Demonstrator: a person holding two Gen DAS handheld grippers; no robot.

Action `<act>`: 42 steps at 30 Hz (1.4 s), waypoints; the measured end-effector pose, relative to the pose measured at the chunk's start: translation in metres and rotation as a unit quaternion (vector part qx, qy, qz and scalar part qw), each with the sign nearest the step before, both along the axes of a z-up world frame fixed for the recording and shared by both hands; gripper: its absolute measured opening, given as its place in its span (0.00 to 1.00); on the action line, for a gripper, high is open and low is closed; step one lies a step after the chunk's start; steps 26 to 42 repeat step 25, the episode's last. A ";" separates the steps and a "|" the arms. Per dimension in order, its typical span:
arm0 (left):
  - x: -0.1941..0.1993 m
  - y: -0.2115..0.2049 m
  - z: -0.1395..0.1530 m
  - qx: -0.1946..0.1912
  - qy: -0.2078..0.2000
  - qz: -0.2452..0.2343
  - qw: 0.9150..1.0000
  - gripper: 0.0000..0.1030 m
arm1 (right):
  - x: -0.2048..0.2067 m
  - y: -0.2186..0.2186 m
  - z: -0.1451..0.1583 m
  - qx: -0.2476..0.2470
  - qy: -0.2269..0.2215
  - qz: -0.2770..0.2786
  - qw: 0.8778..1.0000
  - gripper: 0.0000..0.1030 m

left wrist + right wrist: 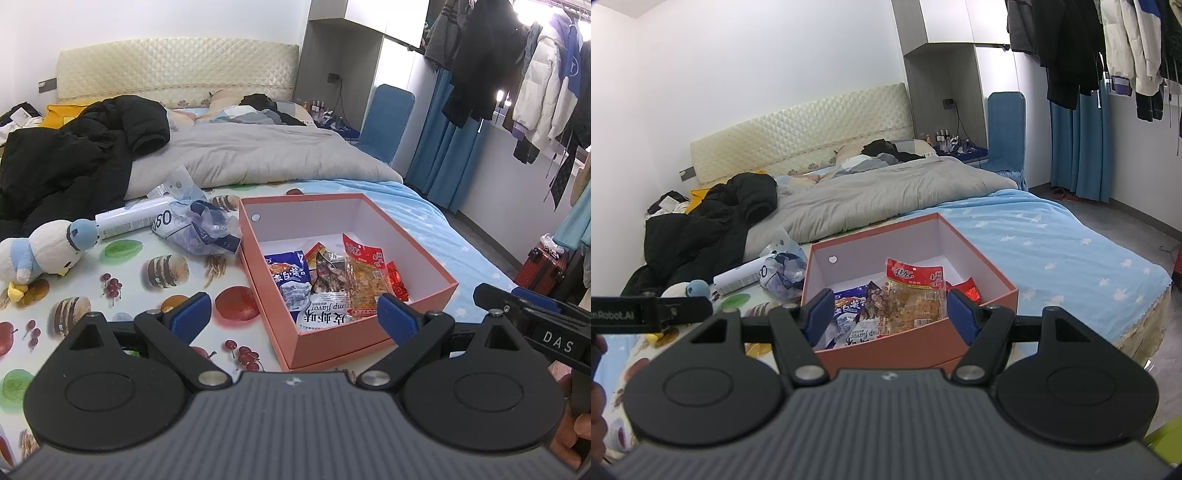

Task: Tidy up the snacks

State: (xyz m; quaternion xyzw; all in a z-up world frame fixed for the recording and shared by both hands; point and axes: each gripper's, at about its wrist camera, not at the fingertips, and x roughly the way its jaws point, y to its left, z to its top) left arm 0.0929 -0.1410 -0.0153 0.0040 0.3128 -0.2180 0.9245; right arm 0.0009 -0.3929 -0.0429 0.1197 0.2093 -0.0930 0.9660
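Observation:
A pink cardboard box [332,345] [912,343] sits on the bed and holds several snack packets: a blue and white bag [291,282] [846,306], a red and orange packet [365,277] [914,291] and a white shrimp-flavour bag [325,314]. My left gripper [293,314] hovers open just short of the box's near left corner, nothing between its blue pads. Over the box's near wall my right gripper [890,314] also stands open and empty. The right gripper's body [532,317] shows at the right edge of the left wrist view.
On the fruit-print sheet left of the box lie a crumpled plastic bag [199,221], a white tube [133,218] and a plush bird [40,254]. A black jacket [74,155] and grey duvet [258,155] lie behind. Clothes hang at the right [517,74].

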 end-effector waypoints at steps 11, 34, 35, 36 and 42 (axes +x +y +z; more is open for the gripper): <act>0.000 0.000 0.000 -0.001 0.001 0.000 1.000 0.95 | 0.000 0.000 0.001 0.000 -0.001 0.000 1.000 0.67; -0.006 -0.002 0.002 -0.002 0.003 0.000 1.000 0.95 | 0.000 0.000 0.000 -0.001 -0.001 0.000 1.000 0.67; -0.006 -0.002 0.002 -0.002 0.003 0.000 1.000 0.95 | 0.000 0.000 0.000 -0.001 -0.001 0.000 1.000 0.67; -0.006 -0.002 0.002 -0.002 0.003 0.000 1.000 0.95 | 0.000 0.000 0.000 -0.001 -0.001 0.000 1.000 0.67; -0.006 -0.002 0.002 -0.002 0.003 0.000 1.000 0.95 | 0.000 0.000 0.000 -0.001 -0.001 0.000 1.000 0.67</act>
